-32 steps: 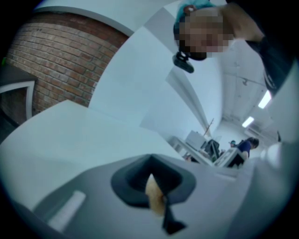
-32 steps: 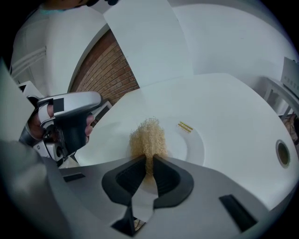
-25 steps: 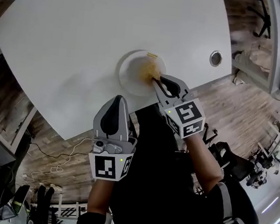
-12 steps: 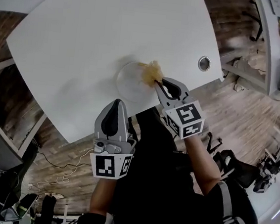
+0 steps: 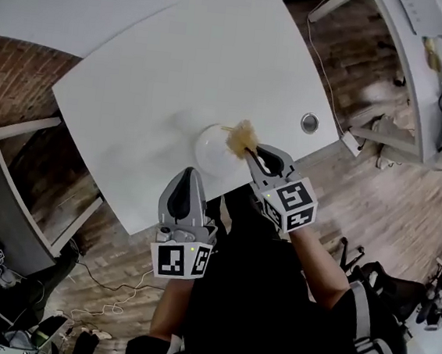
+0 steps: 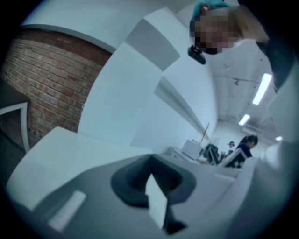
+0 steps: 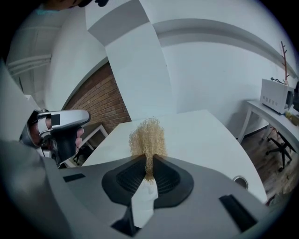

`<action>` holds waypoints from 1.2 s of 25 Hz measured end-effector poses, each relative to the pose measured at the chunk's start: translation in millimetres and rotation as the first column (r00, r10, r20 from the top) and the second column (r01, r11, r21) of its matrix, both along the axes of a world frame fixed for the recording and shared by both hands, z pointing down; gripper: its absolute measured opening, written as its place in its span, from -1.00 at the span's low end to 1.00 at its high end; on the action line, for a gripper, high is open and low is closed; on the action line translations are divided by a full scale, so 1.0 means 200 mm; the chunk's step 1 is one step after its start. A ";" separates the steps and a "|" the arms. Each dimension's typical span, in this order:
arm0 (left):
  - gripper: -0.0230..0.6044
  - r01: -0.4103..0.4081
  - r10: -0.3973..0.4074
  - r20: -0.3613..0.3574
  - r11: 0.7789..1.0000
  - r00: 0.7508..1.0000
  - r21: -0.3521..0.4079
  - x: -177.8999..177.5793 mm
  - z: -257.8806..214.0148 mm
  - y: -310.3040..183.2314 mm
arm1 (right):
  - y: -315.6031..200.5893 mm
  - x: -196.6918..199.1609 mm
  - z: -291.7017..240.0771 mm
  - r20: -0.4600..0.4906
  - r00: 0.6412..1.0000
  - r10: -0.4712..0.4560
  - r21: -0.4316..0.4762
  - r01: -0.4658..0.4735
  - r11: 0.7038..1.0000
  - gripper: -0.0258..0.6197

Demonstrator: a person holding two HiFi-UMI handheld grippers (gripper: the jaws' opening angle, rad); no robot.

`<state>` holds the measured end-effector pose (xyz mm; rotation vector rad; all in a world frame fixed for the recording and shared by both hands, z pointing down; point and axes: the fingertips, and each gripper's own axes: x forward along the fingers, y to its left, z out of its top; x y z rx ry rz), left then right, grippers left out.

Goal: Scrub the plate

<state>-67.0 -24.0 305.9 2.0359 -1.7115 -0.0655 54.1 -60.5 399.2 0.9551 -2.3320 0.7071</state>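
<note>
One white table [image 5: 152, 86] is seen, and one plate [image 5: 210, 154] is placed on it, close to the near edge and well apart from the left and far edges. Much bare table surface is left to the far and left sides of the plate. One round metal grommet [image 5: 310, 123] is set in the table near its right edge, well apart from the plate.

Two grippers are counted. The right gripper [image 5: 251, 153] is held over the near right part of the plate, and its fingers are clamped on one golden wiry scrubber [image 7: 147, 137]. In the head view the scrubber [image 5: 242, 138] is seen at the far right rim of the plate; whether it touches the plate cannot be told.

The left gripper [image 5: 187, 178] is kept outside the near table edge, over the wooden floor [image 5: 376, 196], and it is not touching the plate. Its fingers are pressed together with nothing between them, as is shown in the left gripper view.
</note>
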 end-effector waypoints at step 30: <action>-0.92 -0.090 0.081 0.061 0.985 0.995 0.149 0.04 -0.46 0.00 | 0.16 0.01 -0.73 0.206 0.978 0.036 0.276 -0.093 0.957 -0.79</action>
